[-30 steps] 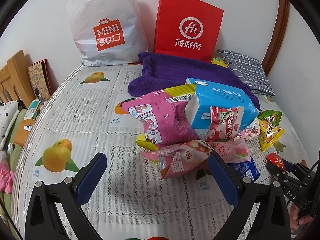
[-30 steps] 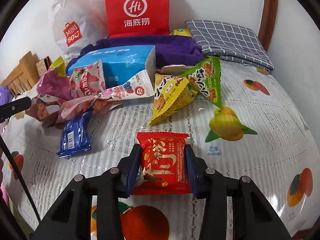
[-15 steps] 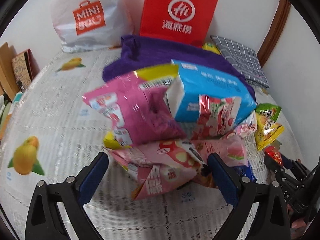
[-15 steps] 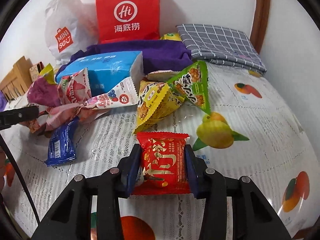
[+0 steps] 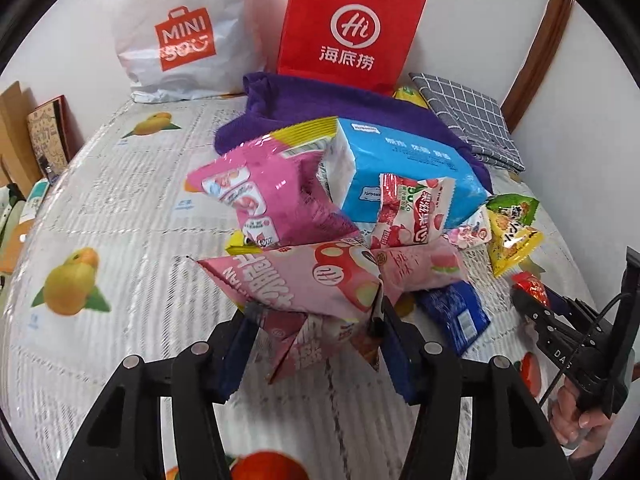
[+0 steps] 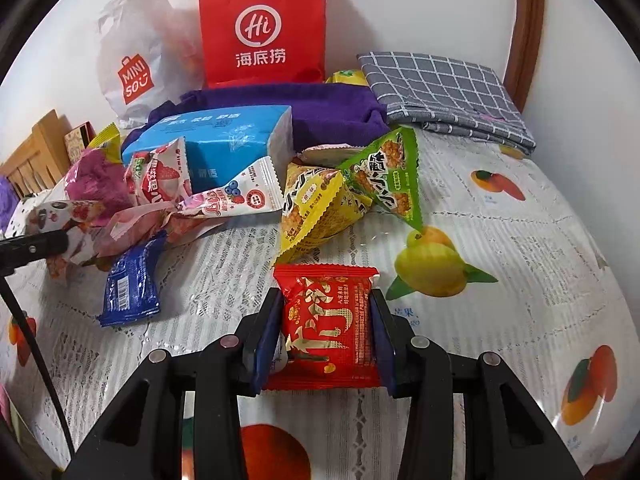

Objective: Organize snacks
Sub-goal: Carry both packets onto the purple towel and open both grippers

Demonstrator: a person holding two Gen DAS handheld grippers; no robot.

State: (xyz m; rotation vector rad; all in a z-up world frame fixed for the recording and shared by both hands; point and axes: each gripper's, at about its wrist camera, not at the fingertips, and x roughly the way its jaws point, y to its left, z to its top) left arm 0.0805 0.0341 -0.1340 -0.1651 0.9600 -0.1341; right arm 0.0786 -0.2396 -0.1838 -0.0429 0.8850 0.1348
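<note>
The left gripper (image 5: 316, 320) is closing around a pale pink snack bag (image 5: 304, 280) lying crosswise, while the right gripper (image 6: 324, 336) clamps a red packet (image 6: 328, 320) upright, top edge pointing away.

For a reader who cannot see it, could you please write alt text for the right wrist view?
The right gripper clamps a red snack packet above a fruit-print tablecloth. Behind lie assorted snack packets, a blue tissue pack and a red paper bag.
</note>
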